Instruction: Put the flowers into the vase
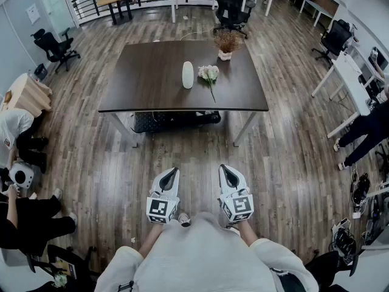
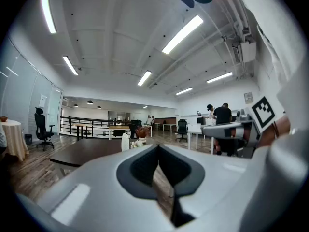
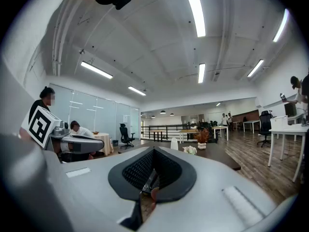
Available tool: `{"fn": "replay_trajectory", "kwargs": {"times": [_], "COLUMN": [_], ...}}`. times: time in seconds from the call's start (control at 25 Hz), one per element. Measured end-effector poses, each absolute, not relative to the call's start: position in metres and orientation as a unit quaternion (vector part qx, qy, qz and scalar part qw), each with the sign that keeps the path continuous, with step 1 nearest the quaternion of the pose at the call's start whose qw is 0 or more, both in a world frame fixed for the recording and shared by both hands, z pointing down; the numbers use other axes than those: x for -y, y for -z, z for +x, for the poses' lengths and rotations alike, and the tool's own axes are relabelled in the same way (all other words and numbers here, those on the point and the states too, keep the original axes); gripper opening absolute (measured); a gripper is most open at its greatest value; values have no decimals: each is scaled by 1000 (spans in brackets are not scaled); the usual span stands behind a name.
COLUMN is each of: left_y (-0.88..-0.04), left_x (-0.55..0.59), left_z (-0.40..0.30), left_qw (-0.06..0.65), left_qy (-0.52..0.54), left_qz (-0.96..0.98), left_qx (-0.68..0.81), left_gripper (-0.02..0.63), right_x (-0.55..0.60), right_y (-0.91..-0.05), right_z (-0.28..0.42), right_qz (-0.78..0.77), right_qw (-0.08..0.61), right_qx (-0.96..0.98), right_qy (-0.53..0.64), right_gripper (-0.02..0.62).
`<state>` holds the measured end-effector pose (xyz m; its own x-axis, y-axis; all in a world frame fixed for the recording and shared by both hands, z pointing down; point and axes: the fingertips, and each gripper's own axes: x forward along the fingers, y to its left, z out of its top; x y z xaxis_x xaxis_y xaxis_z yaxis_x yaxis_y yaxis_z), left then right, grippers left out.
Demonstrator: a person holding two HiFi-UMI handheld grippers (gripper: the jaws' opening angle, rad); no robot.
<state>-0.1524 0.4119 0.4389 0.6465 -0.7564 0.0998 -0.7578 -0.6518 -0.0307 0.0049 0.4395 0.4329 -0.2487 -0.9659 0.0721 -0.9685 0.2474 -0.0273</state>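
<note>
A white vase (image 1: 188,75) stands upright near the middle of a dark table (image 1: 146,96) far ahead of me. Just right of it lies a bunch of white flowers (image 1: 209,73), its green stem pointing toward me. Both grippers hang close to my body, well short of the table. My left gripper (image 1: 171,173) and my right gripper (image 1: 226,171) are shut with nothing between the jaws. The left gripper view shows the vase (image 2: 125,142) and the flowers (image 2: 139,142) small and distant. From the right gripper I see the vase (image 3: 174,144) and the flowers (image 3: 189,150) likewise.
A small pot of dried brown plants (image 1: 227,43) stands at the table's far right. Office chairs (image 1: 230,8) and desks ring the room. People sit at the left (image 1: 18,135) and one stands at the right (image 1: 368,129). Wooden floor (image 1: 194,151) lies between me and the table.
</note>
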Motion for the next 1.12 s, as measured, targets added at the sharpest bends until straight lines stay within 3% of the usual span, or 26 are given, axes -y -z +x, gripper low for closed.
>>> {"fn": "replay_trajectory", "kwargs": {"times": [1.12], "left_y": [-445], "left_x": [-411], "left_z": [-126], "left_qw": [8], "left_qy": [-61], "left_qz": [901], "left_qx": [430], "left_gripper": [8], "right_x": [-446], "right_y": [-438], "right_z": [28], "right_qz": [595], "right_qw": [9], "right_qx": [803], "right_qy": [-34], "right_gripper": [-3]}}
